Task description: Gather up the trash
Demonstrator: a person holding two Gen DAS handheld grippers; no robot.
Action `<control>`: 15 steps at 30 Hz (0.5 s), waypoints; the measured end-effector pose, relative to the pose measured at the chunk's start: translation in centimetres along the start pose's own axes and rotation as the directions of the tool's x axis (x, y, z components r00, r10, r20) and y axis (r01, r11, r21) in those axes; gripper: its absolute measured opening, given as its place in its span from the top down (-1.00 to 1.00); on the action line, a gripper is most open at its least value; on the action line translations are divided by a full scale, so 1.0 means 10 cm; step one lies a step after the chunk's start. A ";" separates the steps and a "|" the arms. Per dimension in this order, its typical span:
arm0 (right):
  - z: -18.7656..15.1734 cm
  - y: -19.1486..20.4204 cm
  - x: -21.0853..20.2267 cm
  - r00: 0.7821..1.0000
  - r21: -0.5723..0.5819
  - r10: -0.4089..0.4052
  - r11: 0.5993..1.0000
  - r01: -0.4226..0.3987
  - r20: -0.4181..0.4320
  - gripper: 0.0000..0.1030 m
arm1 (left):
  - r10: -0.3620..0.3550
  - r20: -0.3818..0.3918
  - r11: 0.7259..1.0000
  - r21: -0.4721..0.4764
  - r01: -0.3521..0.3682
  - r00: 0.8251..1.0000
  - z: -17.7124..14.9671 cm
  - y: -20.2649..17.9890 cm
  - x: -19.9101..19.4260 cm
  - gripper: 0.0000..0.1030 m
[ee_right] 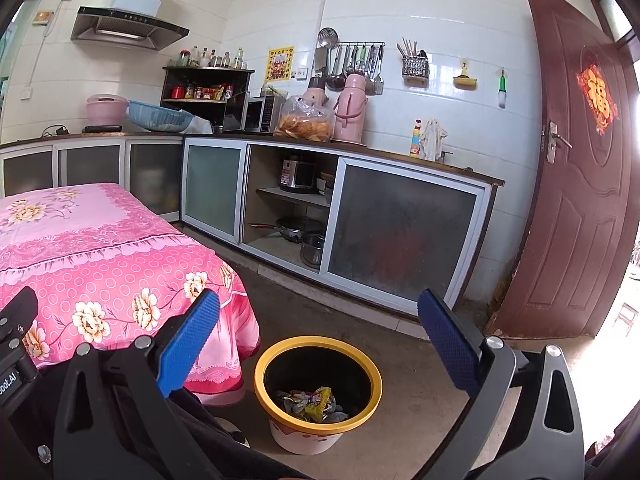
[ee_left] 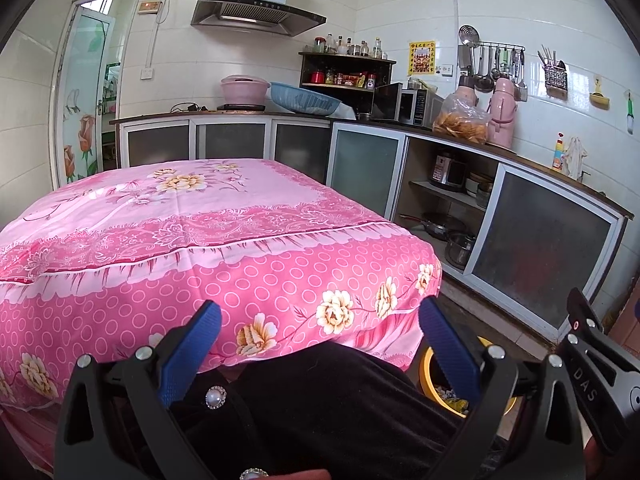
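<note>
A yellow-rimmed trash bin (ee_right: 318, 424) stands on the floor by the table's corner, with crumpled wrappers (ee_right: 312, 402) lying at its bottom. My right gripper (ee_right: 320, 312) hangs open above and just in front of the bin, nothing between its blue pads. My left gripper (ee_left: 320, 320) is open too, held low at the near edge of the table draped in a pink floral cloth (ee_left: 168, 216). No trash shows on the cloth. In the left wrist view only a slice of the bin (ee_left: 428, 376) peeks out behind the right pad.
A person's dark clothing (ee_left: 320, 408) with pearl buttons fills the space under both grippers. Kitchen cabinets (ee_right: 400, 232) with pots line the far wall, their counter crowded with appliances and flasks. A brown door (ee_right: 580, 184) stands open at the right. Bare concrete floor (ee_right: 408, 360) surrounds the bin.
</note>
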State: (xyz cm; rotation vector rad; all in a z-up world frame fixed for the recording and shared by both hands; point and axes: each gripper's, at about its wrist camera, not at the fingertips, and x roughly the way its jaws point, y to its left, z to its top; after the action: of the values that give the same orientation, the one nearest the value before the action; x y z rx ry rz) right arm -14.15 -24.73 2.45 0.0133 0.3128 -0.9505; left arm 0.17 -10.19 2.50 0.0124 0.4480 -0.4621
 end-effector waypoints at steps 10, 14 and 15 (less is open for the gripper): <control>0.00 0.00 0.00 1.000 -0.002 0.002 1.000 -0.002 0.001 -0.84 | -0.002 -0.002 1.000 0.000 0.002 1.000 -0.01 -0.01 0.00 -0.85; 0.00 0.00 0.00 1.000 -0.002 0.002 1.000 -0.002 0.003 -0.84 | -0.008 -0.003 1.000 0.003 0.008 1.000 -0.02 -0.01 0.00 -0.85; 0.00 0.00 0.00 1.000 -0.002 0.001 1.000 -0.001 0.002 -0.84 | -0.007 -0.004 1.000 0.003 0.007 1.000 -0.02 -0.02 0.00 -0.85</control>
State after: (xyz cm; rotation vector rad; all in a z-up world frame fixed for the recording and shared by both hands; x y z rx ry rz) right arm -14.17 -24.68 2.42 0.0103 0.3118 -0.9489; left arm 0.02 -10.32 2.29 0.0148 0.4512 -0.4693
